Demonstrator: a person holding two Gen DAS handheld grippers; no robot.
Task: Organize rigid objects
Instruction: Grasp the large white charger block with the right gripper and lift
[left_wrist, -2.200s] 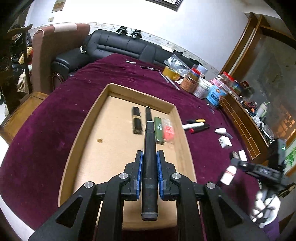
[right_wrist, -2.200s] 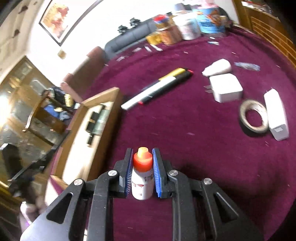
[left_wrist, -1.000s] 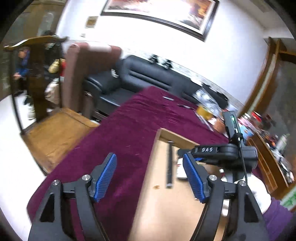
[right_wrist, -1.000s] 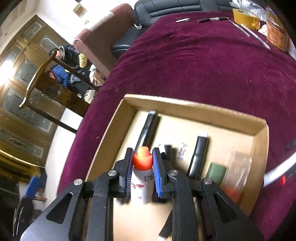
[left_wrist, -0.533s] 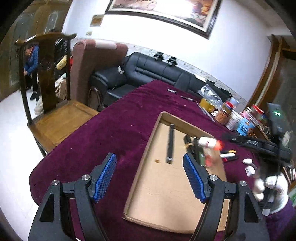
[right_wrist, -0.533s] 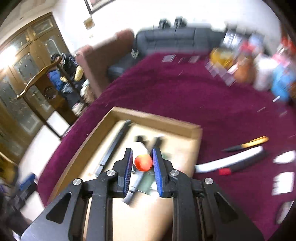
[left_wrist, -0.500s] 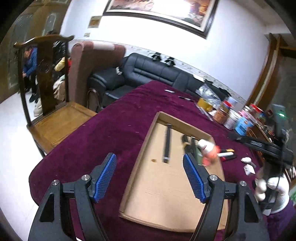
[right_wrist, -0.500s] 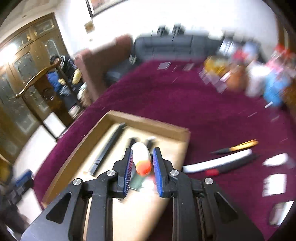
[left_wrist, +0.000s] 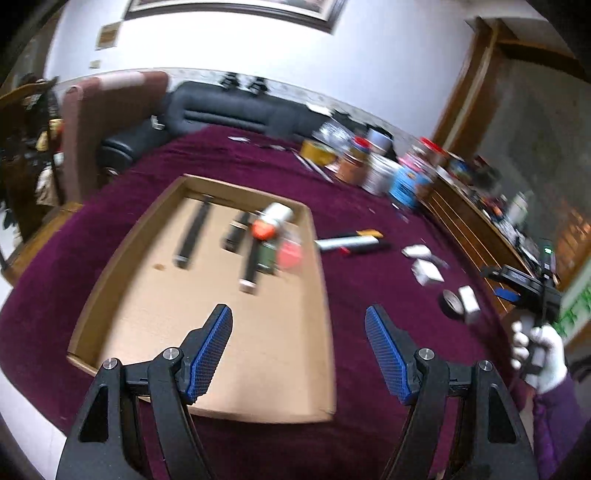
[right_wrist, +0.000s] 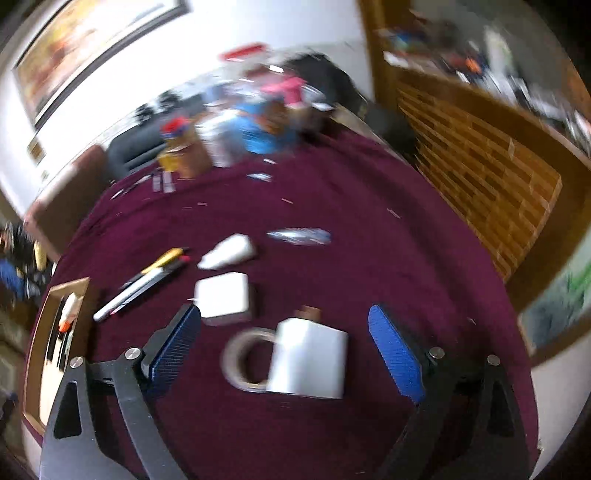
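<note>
In the tray (left_wrist: 110, 266), bottle (left_wrist: 271, 221), label unreadable

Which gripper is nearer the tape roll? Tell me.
Right. The right gripper hangs just above the tape roll, jaws opening, nothing gripped. The left gripper hovers over the cardboard tray, well aside from it.

A maroon tablecloth (left_wrist: 369, 206) is seen under a tan cardboard tray (left_wrist: 321, 295), where an orange-capped white bottle (left_wrist: 271, 219) lies.
</note>
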